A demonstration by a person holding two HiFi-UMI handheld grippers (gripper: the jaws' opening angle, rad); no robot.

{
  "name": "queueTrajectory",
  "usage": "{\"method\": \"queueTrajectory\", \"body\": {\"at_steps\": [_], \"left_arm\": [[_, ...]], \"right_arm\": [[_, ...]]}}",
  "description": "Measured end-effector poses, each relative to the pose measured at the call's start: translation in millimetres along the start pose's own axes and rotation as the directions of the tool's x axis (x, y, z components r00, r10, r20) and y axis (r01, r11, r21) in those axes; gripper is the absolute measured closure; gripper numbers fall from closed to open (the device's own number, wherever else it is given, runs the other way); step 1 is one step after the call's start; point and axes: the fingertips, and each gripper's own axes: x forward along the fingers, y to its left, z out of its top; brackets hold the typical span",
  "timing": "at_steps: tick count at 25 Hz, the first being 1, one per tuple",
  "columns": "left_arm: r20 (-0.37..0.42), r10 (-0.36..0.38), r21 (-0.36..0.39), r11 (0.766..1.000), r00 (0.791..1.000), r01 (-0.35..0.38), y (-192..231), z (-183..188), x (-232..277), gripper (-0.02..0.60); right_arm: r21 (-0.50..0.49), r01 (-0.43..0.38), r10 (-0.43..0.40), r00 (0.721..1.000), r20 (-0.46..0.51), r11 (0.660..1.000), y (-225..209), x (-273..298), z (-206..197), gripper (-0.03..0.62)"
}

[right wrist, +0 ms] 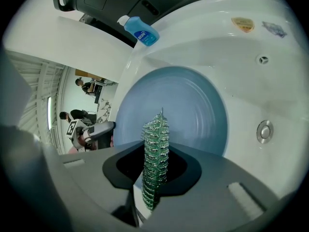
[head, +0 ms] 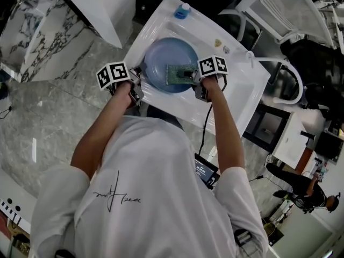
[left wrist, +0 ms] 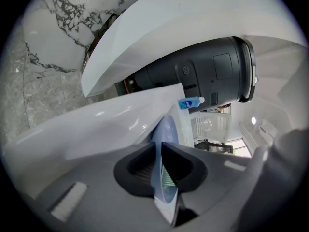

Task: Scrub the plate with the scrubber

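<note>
So that it cannot slide in the white sink (head: 239, 90), the blue plate (head: 164, 58) is clamped at its near rim by the clenched left claw (left wrist: 159, 170). The green scrubber (right wrist: 155, 153) is pinched edge-on in the right claw (right wrist: 154, 178) and held at the plate's face, presumably so that pressure can be applied there.

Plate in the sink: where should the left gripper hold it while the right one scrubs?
Take the plate by the thin rim at its left edge, coming in from the left, jaws across it, as the left gripper is shut now. The face is too broad to span, and the right gripper holds the scrubber over its right half.
</note>
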Motion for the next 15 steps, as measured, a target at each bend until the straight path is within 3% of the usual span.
{"method": "queueTrajectory", "body": {"at_steps": [15], "left_arm": [[0.004, -0.008, -0.003, 1.0, 1.0, 0.008, -1, -1, -2, 0.489]], "right_arm": [[0.027, 0.073, -0.074, 0.997, 0.014, 0.997, -34, -24, -1, 0.531]]}}
